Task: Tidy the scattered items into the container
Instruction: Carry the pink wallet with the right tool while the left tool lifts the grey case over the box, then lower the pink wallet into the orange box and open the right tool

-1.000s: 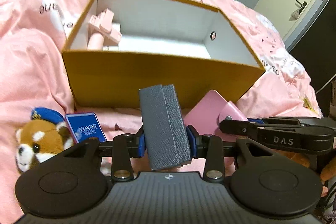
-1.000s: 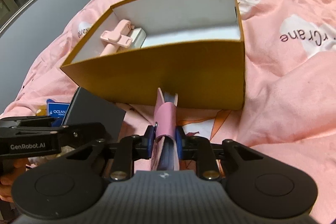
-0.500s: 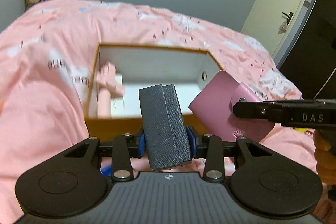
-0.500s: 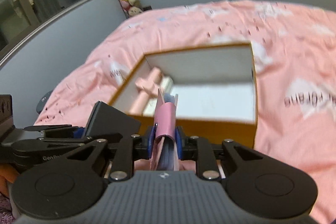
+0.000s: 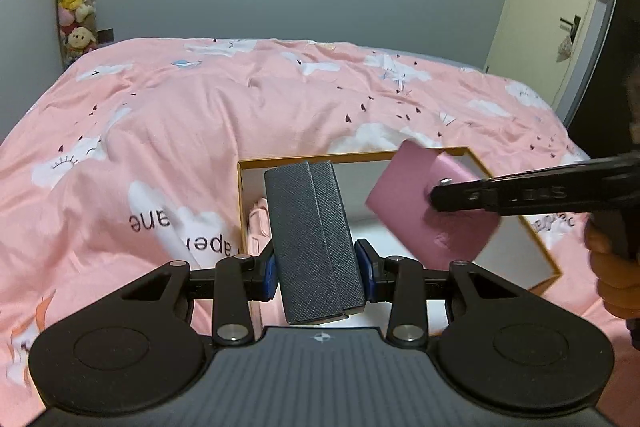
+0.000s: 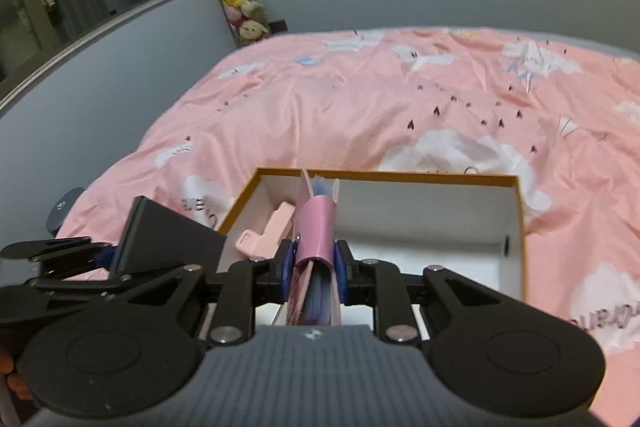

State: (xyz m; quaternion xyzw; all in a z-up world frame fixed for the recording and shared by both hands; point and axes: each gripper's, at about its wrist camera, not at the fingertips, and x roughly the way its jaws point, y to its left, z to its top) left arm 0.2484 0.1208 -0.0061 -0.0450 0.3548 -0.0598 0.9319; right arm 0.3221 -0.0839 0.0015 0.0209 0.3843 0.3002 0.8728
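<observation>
left gripper [image 5: 318, 269] pinches a dark grey textured folding case [image 5: 314, 241] upright between its blue pads. right gripper [image 6: 314, 263] clamps a pink leather wallet [image 6: 316, 251] on edge. directly ahead of and below both, an open mustard cardboard box with white interior [image 6: 516, 227] sits on the pink cloud-print duvet [image 5: 200, 115]; a pale pink plastic holder [image 6: 266, 233] lies at its left.
</observation>
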